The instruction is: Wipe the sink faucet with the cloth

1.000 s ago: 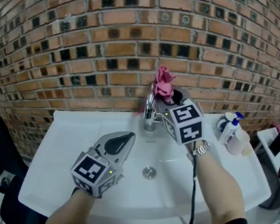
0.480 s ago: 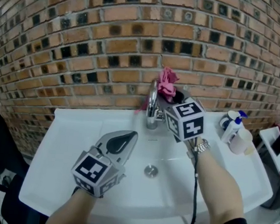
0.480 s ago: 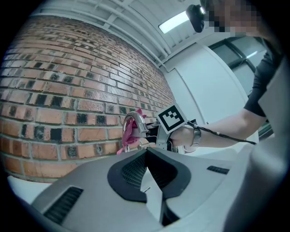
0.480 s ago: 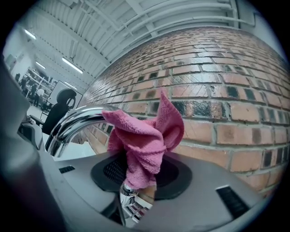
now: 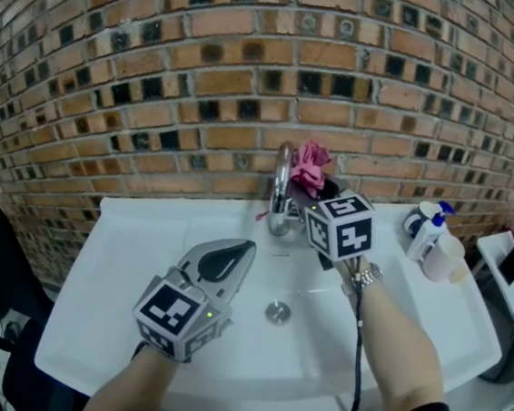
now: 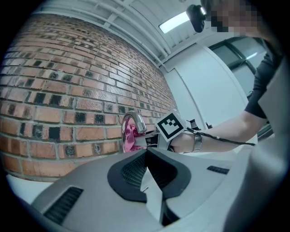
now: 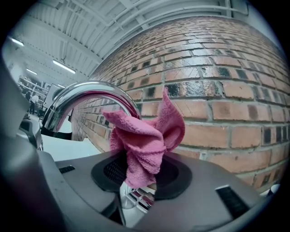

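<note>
Only the right gripper view shows the right gripper (image 7: pixel 137 180) clamping the cloth (image 7: pixel 146 138) by the faucet (image 7: pixel 84 99); the left gripper (image 6: pixel 147 177) is closed and empty.

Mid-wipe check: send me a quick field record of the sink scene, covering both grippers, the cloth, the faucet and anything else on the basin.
right gripper: shut on the pink cloth, level, at the faucet's right side
pink cloth: bunched, sticking up out of the jaws beside the spout; contact with it not certain
faucet: chrome, curved spout, at the sink's back edge under the brick wall
left gripper: shut, empty, over the basin left of the drain
sink: white
pump bottle: blue top, right rear of the sink
</note>
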Action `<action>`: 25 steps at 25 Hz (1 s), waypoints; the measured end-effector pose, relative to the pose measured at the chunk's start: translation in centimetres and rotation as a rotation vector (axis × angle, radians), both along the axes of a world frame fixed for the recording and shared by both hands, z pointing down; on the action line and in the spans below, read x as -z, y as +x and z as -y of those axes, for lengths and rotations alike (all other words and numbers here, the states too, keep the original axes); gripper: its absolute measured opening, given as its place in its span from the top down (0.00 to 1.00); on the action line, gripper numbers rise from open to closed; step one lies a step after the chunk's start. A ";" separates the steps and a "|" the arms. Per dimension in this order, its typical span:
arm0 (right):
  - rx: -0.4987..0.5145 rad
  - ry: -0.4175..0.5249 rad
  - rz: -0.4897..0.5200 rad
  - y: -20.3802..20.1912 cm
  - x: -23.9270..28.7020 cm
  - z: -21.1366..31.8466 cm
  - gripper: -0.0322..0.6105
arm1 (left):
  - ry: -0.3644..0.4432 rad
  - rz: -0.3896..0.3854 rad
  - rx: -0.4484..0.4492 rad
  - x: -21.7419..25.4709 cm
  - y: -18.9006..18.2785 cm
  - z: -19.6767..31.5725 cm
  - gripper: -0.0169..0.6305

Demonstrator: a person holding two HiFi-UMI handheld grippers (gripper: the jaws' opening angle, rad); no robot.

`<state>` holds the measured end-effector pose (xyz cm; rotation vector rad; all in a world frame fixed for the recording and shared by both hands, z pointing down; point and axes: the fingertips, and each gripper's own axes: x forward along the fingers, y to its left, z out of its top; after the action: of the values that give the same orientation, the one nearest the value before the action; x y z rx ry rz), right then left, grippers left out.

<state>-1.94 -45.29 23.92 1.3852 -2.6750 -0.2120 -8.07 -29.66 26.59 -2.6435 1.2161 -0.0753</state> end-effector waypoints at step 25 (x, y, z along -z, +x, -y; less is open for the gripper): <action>-0.032 -0.144 -0.087 -0.2 -5.3 -0.8 0.73 | -0.006 0.001 -0.013 -0.2 0.5 0.0 0.97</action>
<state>-2.15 -44.52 29.23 1.3423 -2.5410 -0.0728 -7.56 -29.62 26.81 -2.6559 1.1998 -0.0789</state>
